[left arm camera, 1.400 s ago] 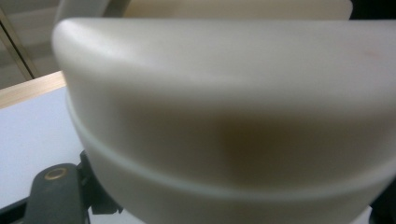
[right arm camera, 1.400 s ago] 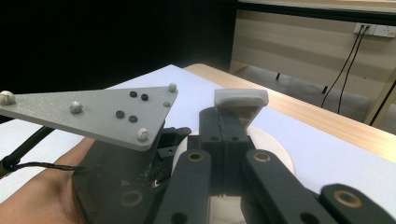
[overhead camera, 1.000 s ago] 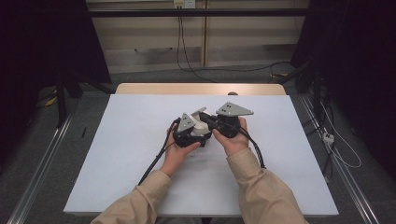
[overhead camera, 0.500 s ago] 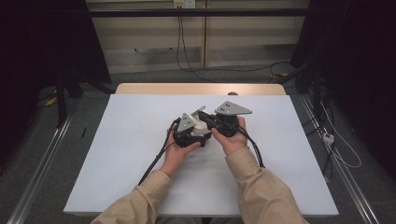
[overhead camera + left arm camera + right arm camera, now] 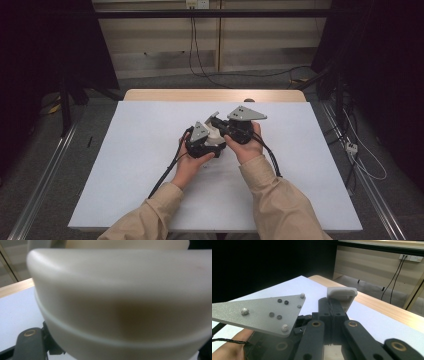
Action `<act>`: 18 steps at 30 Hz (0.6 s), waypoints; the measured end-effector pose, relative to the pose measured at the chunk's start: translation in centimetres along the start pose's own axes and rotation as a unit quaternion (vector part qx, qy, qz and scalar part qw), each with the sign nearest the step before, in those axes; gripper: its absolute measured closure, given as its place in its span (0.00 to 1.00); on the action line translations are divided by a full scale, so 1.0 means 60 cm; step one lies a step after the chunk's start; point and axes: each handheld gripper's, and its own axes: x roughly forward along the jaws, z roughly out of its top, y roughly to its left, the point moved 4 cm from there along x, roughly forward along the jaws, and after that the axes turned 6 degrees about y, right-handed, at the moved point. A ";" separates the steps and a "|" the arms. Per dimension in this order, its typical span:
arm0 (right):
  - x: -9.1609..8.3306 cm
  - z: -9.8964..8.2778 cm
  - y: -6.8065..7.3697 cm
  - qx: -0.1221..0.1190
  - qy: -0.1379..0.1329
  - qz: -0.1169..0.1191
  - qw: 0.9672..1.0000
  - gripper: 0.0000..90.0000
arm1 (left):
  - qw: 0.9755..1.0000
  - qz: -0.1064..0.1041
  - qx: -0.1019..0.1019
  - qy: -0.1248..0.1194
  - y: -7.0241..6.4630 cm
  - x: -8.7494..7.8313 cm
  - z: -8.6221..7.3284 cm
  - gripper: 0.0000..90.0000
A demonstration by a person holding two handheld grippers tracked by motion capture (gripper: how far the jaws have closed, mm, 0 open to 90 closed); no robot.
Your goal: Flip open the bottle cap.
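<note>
Inspection of my two tools at the middle of the tabletop (image 5: pixel 135 150). Compared with the previous second, nothing is changing: both hands are staying put and neither set of jaws is moving.

My left hand-held gripper (image 5: pixel 211 141) is gripping a white plastic piece (image 5: pixel 120 302) in a narrow hold, and the piece is sitting right up against its camera.

My right hand-held gripper (image 5: pixel 335 303) is pointing at the left one with its jaws pressed together. A white lip is showing just past their tips; I cannot tell whether it is pinched.

Judgement: I am pausing in a two-handed hold, so work on the piece is not advancing yet.
</note>
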 end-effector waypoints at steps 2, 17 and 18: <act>0.001 0.001 0.000 -0.001 0.000 0.000 1.000 1.00 | 1.000 0.001 0.001 0.000 0.000 0.000 0.000 0.21; 0.005 0.010 -0.003 -0.003 0.005 0.001 1.000 1.00 | 1.000 0.003 0.008 0.002 -0.002 0.000 0.000 0.21; 0.004 0.010 -0.002 -0.005 0.006 0.001 1.000 1.00 | 1.000 0.002 0.007 0.001 -0.002 0.000 0.000 0.21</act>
